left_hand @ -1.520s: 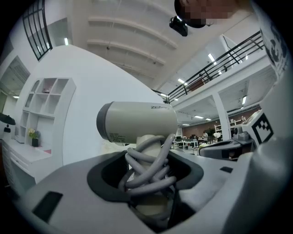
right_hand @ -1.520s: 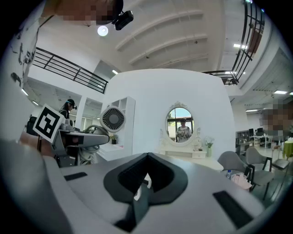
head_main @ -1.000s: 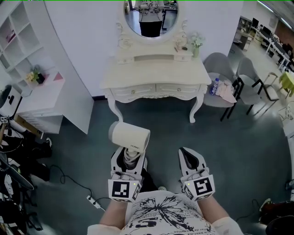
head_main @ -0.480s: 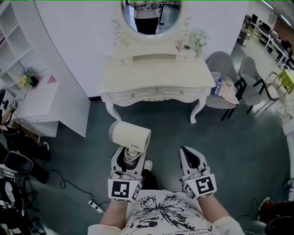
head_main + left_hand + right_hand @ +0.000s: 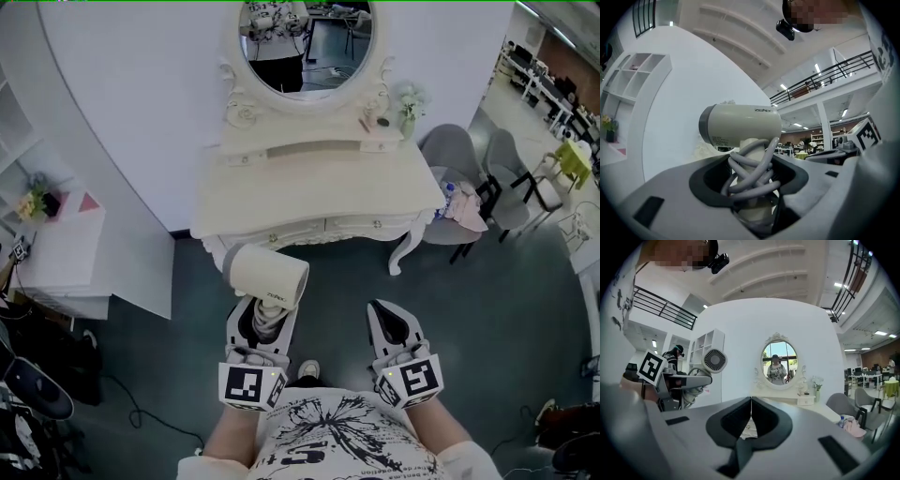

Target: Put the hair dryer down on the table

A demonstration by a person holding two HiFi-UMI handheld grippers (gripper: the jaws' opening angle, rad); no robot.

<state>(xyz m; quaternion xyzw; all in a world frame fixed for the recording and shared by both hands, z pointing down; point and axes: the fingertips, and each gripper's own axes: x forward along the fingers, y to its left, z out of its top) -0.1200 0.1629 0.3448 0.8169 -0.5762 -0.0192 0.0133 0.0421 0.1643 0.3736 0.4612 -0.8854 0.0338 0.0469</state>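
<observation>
One hair dryer (image 5: 267, 275), held in the air in front of the table (image 5: 319, 183), not on it. Two claws: left claw (image 5: 262, 321) is clamped wide on the dryer's handle, right claw (image 5: 389, 323) is pressed together and empty. One oval mirror (image 5: 305, 42), two grey chairs (image 5: 455, 155). Grey cord (image 5: 752, 171) coils around the handle and hides most of it; the handle's base is sunk between the jaws.

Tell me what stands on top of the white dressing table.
An oval mirror, a low raised shelf and a small flower vase stand at the back of the dressing table. The hair dryer, held in the left gripper, hides part of its front left edge.
</observation>
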